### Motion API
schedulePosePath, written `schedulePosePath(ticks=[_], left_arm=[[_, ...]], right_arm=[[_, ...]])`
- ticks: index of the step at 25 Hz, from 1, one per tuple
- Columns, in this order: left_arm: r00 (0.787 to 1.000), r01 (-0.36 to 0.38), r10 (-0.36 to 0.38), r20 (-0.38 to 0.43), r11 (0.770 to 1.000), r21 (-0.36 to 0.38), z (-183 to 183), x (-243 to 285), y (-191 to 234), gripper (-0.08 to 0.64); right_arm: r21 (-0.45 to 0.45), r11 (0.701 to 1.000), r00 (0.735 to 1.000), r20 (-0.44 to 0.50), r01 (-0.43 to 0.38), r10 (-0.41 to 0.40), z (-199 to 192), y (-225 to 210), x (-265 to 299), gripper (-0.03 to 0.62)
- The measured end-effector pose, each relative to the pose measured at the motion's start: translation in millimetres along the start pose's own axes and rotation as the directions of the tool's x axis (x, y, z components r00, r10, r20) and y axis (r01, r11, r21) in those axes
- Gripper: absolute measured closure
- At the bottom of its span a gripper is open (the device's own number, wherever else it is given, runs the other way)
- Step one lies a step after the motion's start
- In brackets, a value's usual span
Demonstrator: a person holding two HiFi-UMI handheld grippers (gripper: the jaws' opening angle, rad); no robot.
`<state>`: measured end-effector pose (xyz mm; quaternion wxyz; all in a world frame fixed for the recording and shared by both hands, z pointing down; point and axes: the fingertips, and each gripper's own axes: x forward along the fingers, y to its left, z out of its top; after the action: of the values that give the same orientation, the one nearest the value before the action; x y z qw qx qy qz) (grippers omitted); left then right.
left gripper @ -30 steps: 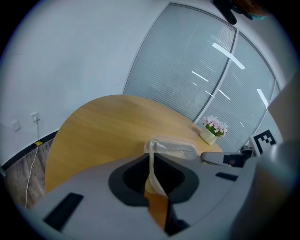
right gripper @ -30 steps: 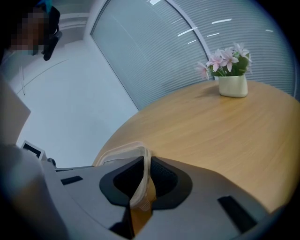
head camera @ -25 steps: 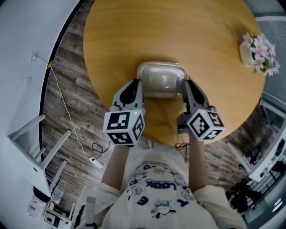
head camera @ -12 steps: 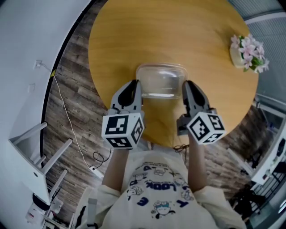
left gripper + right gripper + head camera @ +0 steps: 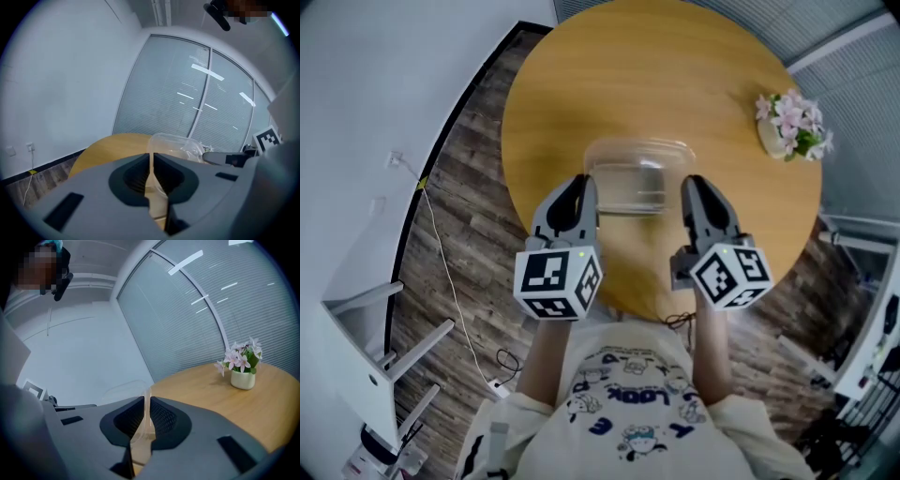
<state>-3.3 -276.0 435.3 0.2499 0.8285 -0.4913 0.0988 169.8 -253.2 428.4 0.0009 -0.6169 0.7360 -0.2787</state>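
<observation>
Wood-plank floor and a glass wall with blinds surround a round wooden table. Over the table's middle, toward 6 o'clock, hangs a clear plastic box. It looks thin-walled, so probably light, bendy and slippery, and best gripped by its rim. The left gripper is clamped on that rim at 9 o'clock, the right gripper at 3 o'clock. A small flower pot stands at 2 o'clock.

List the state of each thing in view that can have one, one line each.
clear plastic container: clamped at its left and right rims, held roughly level over the table, nothing visible inside.
left gripper: shut on the container's left rim.
right gripper: shut on the container's right rim.
flower pot: upright on the table, apart from the container.
round table: bears the flower pot.
</observation>
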Motion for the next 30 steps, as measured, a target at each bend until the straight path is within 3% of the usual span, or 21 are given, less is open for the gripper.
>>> schedulePosePath(ticks=[19, 30], left_arm=[[0.976, 0.017, -0.039, 0.212, 0.994, 0.104, 83, -49, -35, 0.537], [0.958, 0.01, -0.049, 0.281, 0.99, 0.138, 110, -64, -47, 0.537]], right_arm=[[-0.14, 0.99, 0.974, 0.22, -0.017, 0.048, 88, 46, -44, 0.552], [-0.179, 0.984, 0.956, 0.286, -0.021, 0.073, 115, 59, -59, 0.552]])
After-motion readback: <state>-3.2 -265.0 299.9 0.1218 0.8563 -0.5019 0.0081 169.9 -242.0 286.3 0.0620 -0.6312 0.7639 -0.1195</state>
